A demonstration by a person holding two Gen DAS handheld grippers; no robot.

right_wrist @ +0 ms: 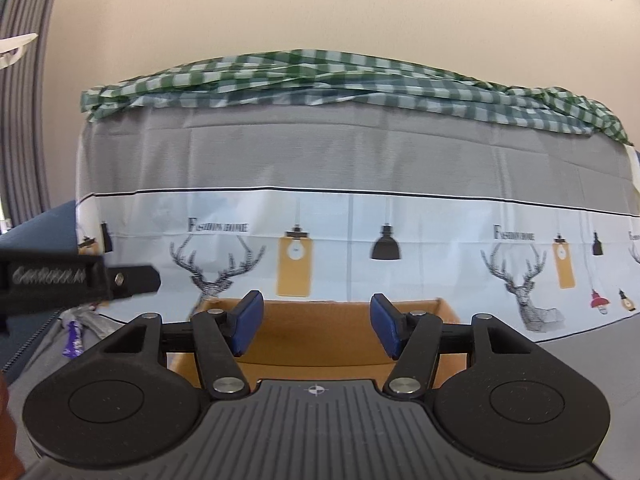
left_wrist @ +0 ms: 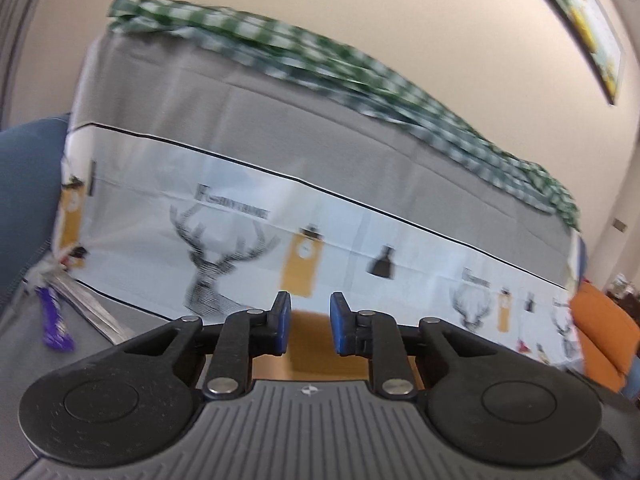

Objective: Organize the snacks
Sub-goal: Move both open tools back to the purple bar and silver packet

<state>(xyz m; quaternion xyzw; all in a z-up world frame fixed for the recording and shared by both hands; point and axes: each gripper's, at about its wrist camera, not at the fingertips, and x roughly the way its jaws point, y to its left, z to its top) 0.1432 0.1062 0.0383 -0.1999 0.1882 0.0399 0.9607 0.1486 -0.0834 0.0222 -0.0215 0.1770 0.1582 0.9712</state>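
An open cardboard box (right_wrist: 344,332) sits on the grey surface right below both grippers, and its brown inside also shows in the left wrist view (left_wrist: 310,344). My right gripper (right_wrist: 316,330) hangs open above the box with nothing between its blue pads. My left gripper (left_wrist: 310,324) is open by a narrow gap and holds nothing. A purple snack wrapper (left_wrist: 56,322) lies to the left beside several silvery packets (left_wrist: 94,312). The purple wrapper (right_wrist: 74,340) shows again in the right wrist view, under the black body of the left tool (right_wrist: 48,276).
A tall block draped in a grey and white cloth (right_wrist: 352,216) with deer and lamp prints stands just behind the box. A green checked cloth (right_wrist: 320,76) lies on top of it. A blue cushion (left_wrist: 28,176) is at the left, an orange seat (left_wrist: 604,336) at the right.
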